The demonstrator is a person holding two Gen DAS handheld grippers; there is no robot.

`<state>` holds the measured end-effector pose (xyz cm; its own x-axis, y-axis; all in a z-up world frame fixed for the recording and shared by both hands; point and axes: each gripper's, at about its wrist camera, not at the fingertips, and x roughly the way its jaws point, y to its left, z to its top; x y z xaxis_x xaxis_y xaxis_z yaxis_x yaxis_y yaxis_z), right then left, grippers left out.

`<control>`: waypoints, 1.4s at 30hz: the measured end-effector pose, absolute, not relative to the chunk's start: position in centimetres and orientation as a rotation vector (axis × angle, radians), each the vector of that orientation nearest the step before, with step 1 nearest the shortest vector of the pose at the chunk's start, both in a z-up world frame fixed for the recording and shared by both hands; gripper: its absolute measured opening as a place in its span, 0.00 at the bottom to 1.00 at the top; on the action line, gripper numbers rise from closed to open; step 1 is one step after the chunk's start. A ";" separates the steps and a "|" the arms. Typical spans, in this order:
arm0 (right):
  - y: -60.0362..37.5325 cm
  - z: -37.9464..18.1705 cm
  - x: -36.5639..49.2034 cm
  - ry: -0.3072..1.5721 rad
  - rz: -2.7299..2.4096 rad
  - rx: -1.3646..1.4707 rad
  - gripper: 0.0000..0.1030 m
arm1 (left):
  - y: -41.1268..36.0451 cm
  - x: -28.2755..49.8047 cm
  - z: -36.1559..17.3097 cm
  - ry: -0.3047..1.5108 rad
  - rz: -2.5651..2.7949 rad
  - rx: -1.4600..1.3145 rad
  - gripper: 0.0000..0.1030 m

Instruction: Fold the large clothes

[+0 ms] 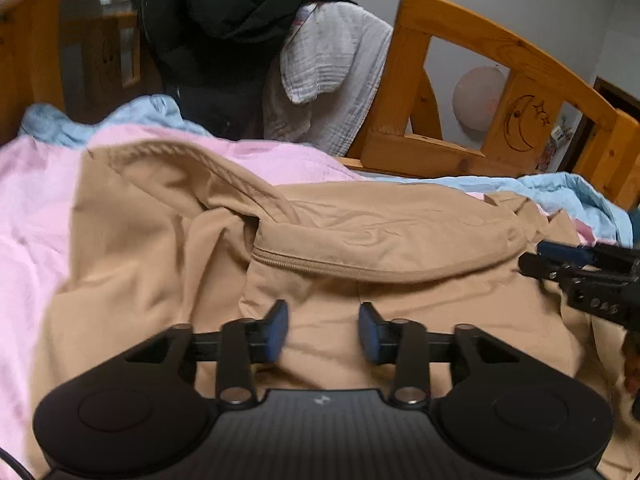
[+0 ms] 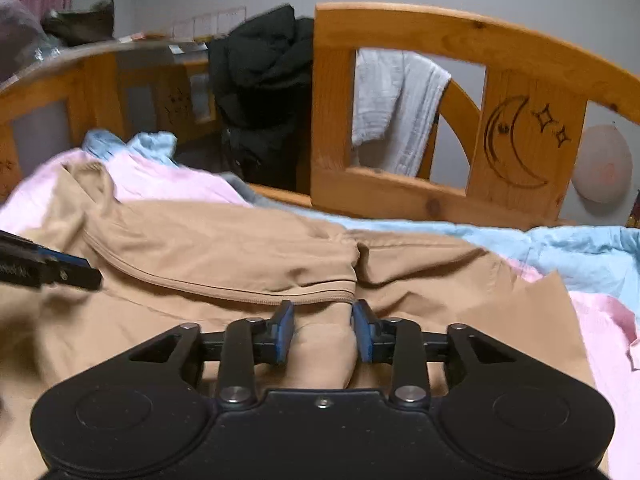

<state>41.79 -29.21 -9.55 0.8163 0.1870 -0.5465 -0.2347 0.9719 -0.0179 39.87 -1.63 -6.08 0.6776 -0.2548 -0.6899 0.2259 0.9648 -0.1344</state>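
Note:
A large tan jacket [image 1: 360,240] lies crumpled on the bed, with a zipper seam running across it; it also fills the right wrist view [image 2: 224,248]. My left gripper [image 1: 323,332] is open just above the tan fabric, nothing between its blue pads. My right gripper [image 2: 323,330] is open with a raised fold of the tan jacket between its pads, not clamped. The right gripper also shows at the right edge of the left wrist view [image 1: 536,256]. The left gripper also shows at the left edge of the right wrist view [image 2: 86,270].
Pink bedding [image 1: 32,216] and a light blue sheet [image 2: 560,248] lie under the jacket. A wooden bed rail with a moon carving [image 2: 516,148] runs behind. Black clothes [image 1: 240,12] and a white cloth [image 1: 332,60] hang over it.

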 end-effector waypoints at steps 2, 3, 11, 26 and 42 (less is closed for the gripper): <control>-29.1 -8.6 40.5 0.561 0.249 -0.097 0.43 | -2.0 38.9 -5.1 0.769 -0.253 -0.015 0.58; -29.1 -8.2 39.9 0.559 0.259 -0.093 0.44 | -2.0 38.4 -4.6 0.767 -0.236 -0.013 0.61; -28.8 -4.3 35.3 0.529 0.303 -0.037 0.63 | -1.9 34.3 0.4 0.691 -0.221 0.035 0.88; -29.2 0.3 18.8 0.469 0.358 -0.044 0.99 | -0.1 20.5 4.5 0.627 -0.176 0.019 0.99; -24.7 -7.2 7.3 0.867 0.347 -0.378 0.99 | -1.7 8.2 -3.2 0.813 -0.286 0.202 0.99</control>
<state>7.31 -24.71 -7.21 0.5993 0.1410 -0.7880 -0.4421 0.8789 -0.1790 8.22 -1.68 -3.17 0.6525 -0.1736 -0.7377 0.3273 0.9425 0.0676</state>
